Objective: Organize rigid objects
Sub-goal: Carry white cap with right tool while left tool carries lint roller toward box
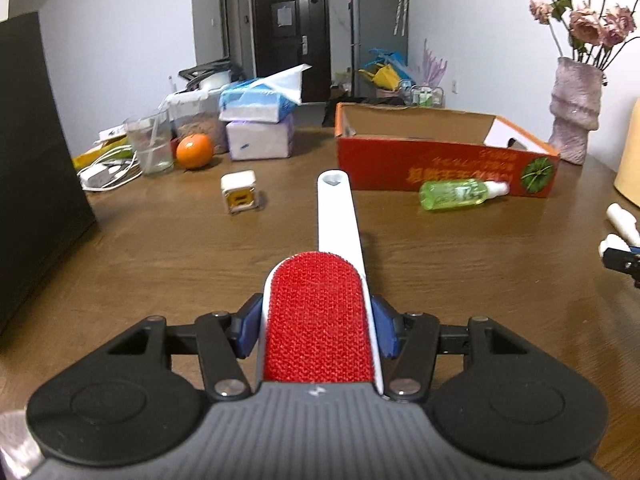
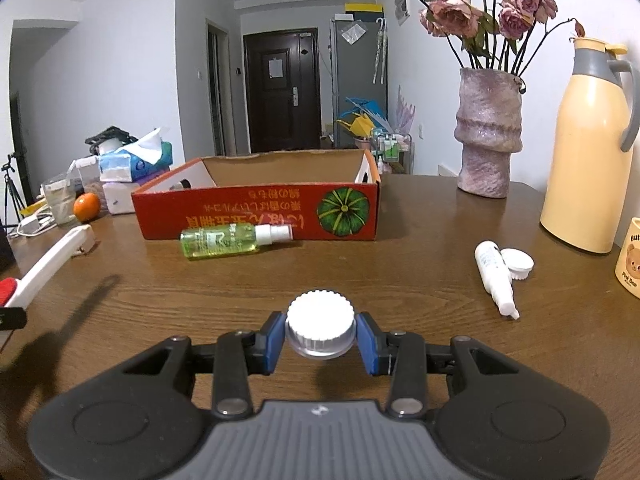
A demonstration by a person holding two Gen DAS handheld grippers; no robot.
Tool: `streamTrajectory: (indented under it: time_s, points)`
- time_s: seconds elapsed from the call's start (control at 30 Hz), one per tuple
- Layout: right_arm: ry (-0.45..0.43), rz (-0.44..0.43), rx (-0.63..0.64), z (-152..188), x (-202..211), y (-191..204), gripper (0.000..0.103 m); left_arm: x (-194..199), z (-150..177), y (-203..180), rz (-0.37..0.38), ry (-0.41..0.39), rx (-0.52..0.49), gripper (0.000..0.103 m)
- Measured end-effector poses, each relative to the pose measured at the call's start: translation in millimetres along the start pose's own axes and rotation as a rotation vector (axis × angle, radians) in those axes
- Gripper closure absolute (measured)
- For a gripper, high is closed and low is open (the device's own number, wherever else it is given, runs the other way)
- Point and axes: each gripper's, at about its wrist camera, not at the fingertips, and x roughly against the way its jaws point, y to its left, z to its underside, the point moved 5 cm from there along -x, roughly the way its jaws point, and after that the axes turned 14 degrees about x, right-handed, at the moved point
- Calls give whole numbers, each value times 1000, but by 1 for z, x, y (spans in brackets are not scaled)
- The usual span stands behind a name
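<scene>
My left gripper (image 1: 316, 330) is shut on a lint brush (image 1: 320, 312) with a red pad and a long white handle that points away over the wooden table. The brush handle (image 2: 52, 260) also shows at the left edge of the right wrist view. My right gripper (image 2: 320, 332) is shut on a small jar with a white ribbed cap (image 2: 320, 320). An open red cardboard box (image 1: 440, 168) (image 2: 260, 212) stands further back. A green spray bottle (image 1: 460, 195) (image 2: 232, 242) lies against its front. A white tube (image 2: 494, 276) and a loose white cap (image 2: 519, 264) lie at the right.
A white and yellow cube (image 1: 239, 192), an orange (image 1: 195, 151), a glass (image 1: 150, 146), tissue packs (image 1: 260, 120) and cables sit at the far left. A pink vase with flowers (image 2: 488, 136), a cream thermos (image 2: 588, 148) and a bear mug (image 2: 630, 264) stand at the right. A black block (image 1: 36, 152) borders the left.
</scene>
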Motion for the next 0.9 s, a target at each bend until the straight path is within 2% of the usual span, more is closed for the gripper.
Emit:
streamTrajectory:
  time_s: [0.57,0.9]
  points:
    - [-61,-37,16,-31,4,15,65,1,-19,-60,100,-31,-5,46]
    - [-82,-53,18,-50,-4,20,65,-9,-36,-86,122,-52,1,46]
